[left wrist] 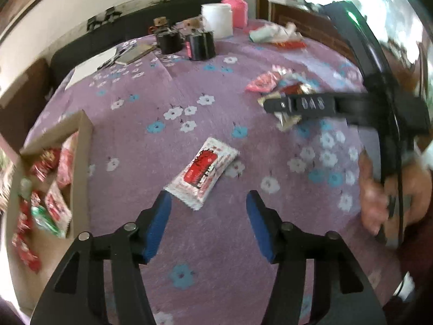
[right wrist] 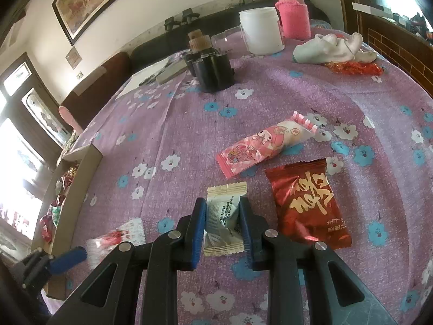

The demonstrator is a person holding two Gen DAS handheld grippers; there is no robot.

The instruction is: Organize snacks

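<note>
My left gripper is open and empty, just above the purple floral cloth, with a white-and-red snack packet lying just ahead between its fingertips. A cardboard box holding several red and green snacks sits at the left. My right gripper is shut on a cream-and-grey snack packet low over the cloth. A red foil packet and a pink cartoon packet lie just beyond it. The same white-and-red packet and box show at the left in the right wrist view.
At the far side of the table stand black holders, a white tub, a pink-sleeved bottle, a crumpled white cloth and papers. A dark sofa runs behind the table.
</note>
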